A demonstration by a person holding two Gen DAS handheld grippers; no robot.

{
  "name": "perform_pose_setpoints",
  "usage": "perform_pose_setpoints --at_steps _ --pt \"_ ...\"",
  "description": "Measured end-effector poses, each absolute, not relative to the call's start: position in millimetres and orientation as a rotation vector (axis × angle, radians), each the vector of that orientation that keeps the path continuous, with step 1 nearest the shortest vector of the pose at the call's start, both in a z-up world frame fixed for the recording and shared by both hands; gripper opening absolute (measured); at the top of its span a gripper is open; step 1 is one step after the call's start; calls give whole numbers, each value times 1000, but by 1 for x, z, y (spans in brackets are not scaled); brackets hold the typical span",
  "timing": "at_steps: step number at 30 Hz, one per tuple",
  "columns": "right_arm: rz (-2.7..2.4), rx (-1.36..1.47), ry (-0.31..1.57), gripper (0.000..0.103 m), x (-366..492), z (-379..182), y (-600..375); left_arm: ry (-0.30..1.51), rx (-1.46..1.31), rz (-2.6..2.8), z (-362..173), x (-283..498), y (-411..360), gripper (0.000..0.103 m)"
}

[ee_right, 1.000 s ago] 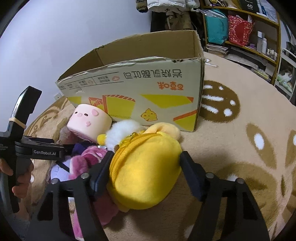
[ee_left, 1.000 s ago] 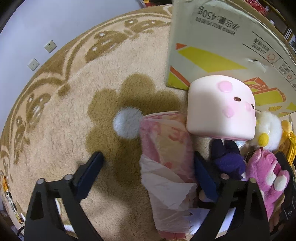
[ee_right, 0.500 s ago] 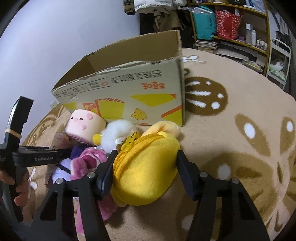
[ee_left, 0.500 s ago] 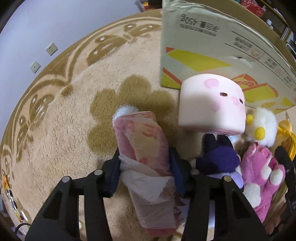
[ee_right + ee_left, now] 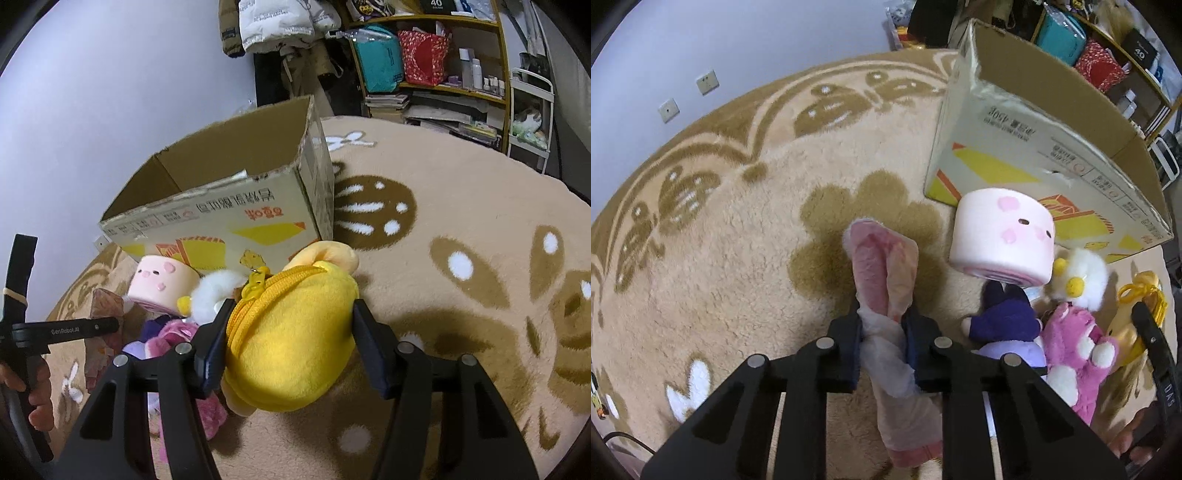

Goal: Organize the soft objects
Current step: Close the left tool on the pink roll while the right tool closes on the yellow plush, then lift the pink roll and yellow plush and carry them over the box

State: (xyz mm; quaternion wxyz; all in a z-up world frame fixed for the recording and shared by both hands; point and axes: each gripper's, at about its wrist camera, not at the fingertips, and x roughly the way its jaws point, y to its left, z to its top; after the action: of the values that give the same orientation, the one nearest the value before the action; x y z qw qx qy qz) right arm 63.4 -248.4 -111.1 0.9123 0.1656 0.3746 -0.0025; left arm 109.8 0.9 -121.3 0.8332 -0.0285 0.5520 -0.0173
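My left gripper (image 5: 882, 325) is shut on a pink folded soft cloth (image 5: 882, 266), pinched near its middle and lifted off the rug. My right gripper (image 5: 290, 332) is shut on a yellow plush zip pouch (image 5: 291, 362), both pads pressing into its sides. An open cardboard box (image 5: 221, 221) stands just behind. Against the box (image 5: 1034, 147) lie a pink pig-face cylinder plush (image 5: 1001, 240), a white chick (image 5: 1078, 277), a purple plush (image 5: 1001, 317) and a magenta plush (image 5: 1075, 339).
A beige rug (image 5: 738, 229) with brown flower patterns covers the floor. The wall with two sockets (image 5: 707, 80) runs along its far edge. Cluttered shelves (image 5: 424, 74) and a hanging jacket (image 5: 280, 22) stand beyond the box. A hand (image 5: 33, 387) holds the left gripper's handle.
The left jaws closed from wide open onto the pink cloth and raised it. The right gripper squeezed the yellow pouch tighter and lifted slightly, rolling so the box's inside shows.
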Motion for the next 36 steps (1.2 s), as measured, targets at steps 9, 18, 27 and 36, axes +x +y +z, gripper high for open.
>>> perform_pose_setpoints --at_steps 9,18,27,36 --pt "-4 334 725 65 59 -99 -246 1015 -5 -50 -81 95 1 17" --pt "50 279 640 65 50 -75 -233 906 24 -42 -48 95 6 17" --pt "93 216 545 65 43 -46 -221 827 89 -80 -15 103 -4 17" --pt "98 122 534 65 65 -23 -217 770 192 -95 8 116 -28 17"
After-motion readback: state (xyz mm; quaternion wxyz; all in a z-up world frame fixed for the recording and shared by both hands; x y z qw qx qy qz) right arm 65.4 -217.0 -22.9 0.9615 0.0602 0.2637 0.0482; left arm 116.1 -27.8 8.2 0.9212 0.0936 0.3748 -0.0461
